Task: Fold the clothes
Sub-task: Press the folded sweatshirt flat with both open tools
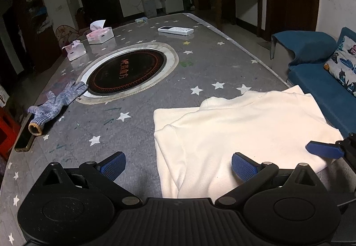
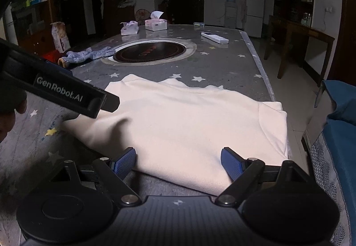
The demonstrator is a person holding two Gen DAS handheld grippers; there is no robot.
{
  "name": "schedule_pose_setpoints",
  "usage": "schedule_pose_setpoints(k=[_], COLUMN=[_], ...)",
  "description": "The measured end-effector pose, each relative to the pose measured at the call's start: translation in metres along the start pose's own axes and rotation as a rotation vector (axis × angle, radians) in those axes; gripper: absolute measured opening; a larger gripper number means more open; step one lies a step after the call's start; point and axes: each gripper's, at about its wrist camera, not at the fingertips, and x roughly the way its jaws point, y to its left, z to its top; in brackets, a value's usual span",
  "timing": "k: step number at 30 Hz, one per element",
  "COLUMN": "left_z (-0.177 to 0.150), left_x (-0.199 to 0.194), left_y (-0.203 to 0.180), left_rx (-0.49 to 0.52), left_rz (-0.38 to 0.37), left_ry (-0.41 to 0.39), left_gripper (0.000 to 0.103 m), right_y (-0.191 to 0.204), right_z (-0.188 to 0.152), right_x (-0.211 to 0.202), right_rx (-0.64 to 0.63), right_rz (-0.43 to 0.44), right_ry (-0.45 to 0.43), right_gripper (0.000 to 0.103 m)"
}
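"GenRobot.AI" is printed in pale letters on the black body of the left gripper (image 2: 66, 92), seen at the left of the right wrist view. Orange characters are printed on the round black cooktop (image 1: 126, 73) set in the table, left of centre, but they cannot be read.

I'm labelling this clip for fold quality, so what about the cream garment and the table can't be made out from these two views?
- Cream garment, left wrist view: near edge hidden behind the left gripper.
- Right wrist view: its left part is covered by the other gripper's black body; the right gripper hides the near hem.
- Lettering on the round cooktop: too small and dim.
- Table: near corners cut off by both frames.
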Motion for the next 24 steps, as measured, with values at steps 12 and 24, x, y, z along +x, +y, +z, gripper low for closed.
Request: schedule_pose_setpoints(k=[12, 24], left_z=[0.0, -0.002], left_x=[-0.01, -0.018], left_y=[0.0, 0.001], left_rx=[0.004, 0.008], left_rz=[0.011, 0.012], left_ry=[-0.023, -0.034], left_gripper=[0.103, 0.103], right_y=[-0.001, 0.011], right_z=[0.012, 0.002], right_x=[-0.001, 0.006], right_rx=[0.044, 0.01], right_rz=[0.017, -0.003], right_ry=[-0.04, -0.013], right_gripper=[0.078, 0.077])
